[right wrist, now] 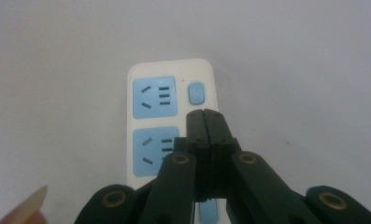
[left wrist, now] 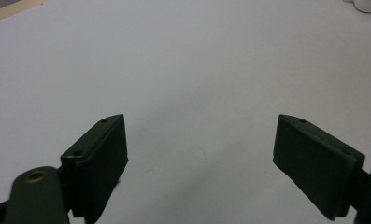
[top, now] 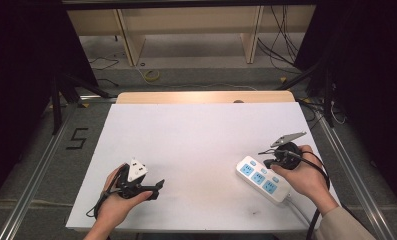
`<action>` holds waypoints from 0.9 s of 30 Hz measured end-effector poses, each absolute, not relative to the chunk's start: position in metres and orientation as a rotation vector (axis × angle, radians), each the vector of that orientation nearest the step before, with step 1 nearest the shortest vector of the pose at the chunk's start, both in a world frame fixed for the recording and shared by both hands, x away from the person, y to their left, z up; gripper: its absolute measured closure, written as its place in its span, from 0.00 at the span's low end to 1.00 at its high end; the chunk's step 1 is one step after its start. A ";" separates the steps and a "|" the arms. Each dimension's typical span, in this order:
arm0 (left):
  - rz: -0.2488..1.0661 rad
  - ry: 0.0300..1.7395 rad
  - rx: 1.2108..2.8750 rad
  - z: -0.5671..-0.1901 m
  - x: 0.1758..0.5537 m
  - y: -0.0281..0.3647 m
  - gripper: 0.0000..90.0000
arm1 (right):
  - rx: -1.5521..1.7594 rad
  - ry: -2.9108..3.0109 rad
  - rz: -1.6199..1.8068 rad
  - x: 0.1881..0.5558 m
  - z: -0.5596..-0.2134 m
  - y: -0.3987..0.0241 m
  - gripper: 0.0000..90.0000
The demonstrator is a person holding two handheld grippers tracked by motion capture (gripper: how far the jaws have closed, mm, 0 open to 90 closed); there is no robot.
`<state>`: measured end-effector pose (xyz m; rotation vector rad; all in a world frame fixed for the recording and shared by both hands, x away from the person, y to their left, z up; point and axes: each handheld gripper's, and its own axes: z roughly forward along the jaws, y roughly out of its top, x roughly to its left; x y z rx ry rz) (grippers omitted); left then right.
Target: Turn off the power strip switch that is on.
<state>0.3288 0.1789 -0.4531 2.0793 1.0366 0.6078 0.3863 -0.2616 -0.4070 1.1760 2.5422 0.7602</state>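
Note:
A white power strip (top: 262,179) with blue sockets lies at the right front of the white table top (top: 196,135). My right gripper (top: 270,162) hangs over its far end, held in a hand. In the right gripper view the right gripper (right wrist: 204,113) is shut with nothing between its pads, its tips just below the blue switch (right wrist: 196,92) on the power strip (right wrist: 153,100). My left gripper (top: 157,189) rests at the left front, apart from the strip. The left gripper (left wrist: 202,120) stands wide open over bare table.
The strip's white cable (top: 298,210) runs off toward the front right edge. A wooden strip (top: 206,96) borders the table's far edge. Metal rails (top: 36,170) flank both sides, and cables (top: 151,75) lie on the floor beyond.

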 end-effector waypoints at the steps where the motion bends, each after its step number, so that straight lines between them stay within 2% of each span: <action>1: 0.608 1.037 2.079 -0.453 0.329 0.179 0.19 | 1.181 2.545 0.752 0.387 -0.407 -0.261 1.00; 27: 0.605 1.036 2.082 -0.454 0.329 0.178 0.20 | 1.311 2.597 0.681 0.400 -0.410 -0.257 1.00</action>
